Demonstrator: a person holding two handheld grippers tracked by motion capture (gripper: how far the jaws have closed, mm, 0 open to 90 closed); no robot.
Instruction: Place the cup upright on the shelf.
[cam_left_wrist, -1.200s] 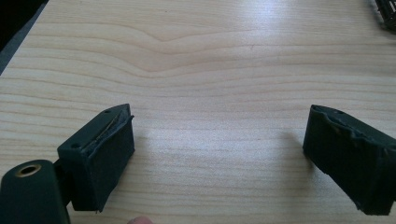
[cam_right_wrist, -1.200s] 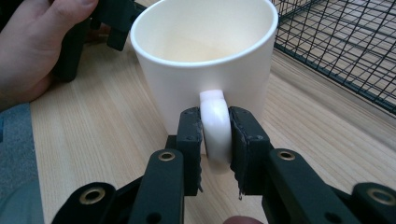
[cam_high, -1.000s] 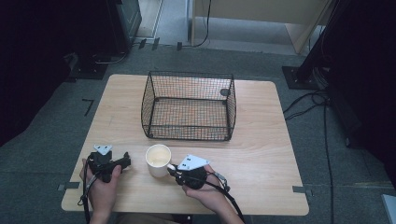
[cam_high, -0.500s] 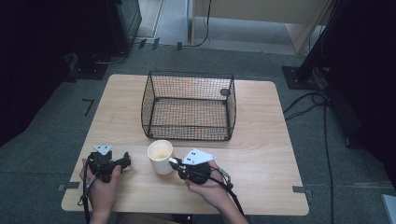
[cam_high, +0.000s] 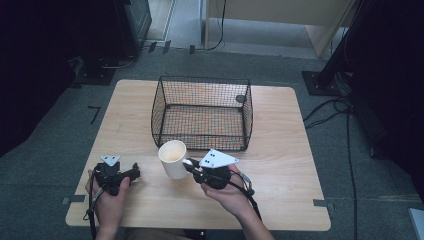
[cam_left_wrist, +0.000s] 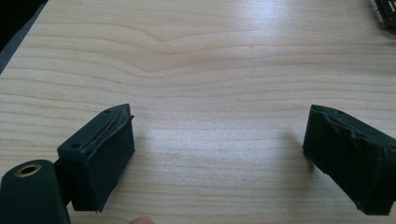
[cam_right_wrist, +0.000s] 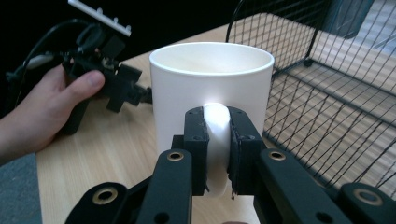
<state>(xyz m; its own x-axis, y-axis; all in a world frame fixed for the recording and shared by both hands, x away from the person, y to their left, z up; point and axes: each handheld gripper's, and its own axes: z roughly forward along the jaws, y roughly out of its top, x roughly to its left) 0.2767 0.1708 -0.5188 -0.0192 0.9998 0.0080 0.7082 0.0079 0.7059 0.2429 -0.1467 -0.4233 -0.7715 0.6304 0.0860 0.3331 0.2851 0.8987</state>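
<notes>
A white mug (cam_high: 173, 158) (cam_right_wrist: 212, 81) hangs upright just above the wooden table (cam_high: 280, 165), in front of the wire basket. My right gripper (cam_high: 189, 166) (cam_right_wrist: 217, 140) is shut on the mug's handle (cam_right_wrist: 216, 144), both pads pressing its sides. At the table's near left my left gripper (cam_high: 134, 173) (cam_left_wrist: 219, 156) rests in a hand, jaws wide apart over bare wood with nothing between them. In the right gripper view that left gripper (cam_right_wrist: 135, 93) lies beyond the mug at the left.
A black wire basket (cam_high: 202, 113) (cam_right_wrist: 327, 93) stands in the middle of the table, open at the top, just behind the mug. Bare wood lies to the left and right of it. Cables (cam_high: 325, 110) trail on the floor at the right.
The right gripper has risen with the mug, which has moved up and a little toward the basket. The left gripper has stayed where it was.
</notes>
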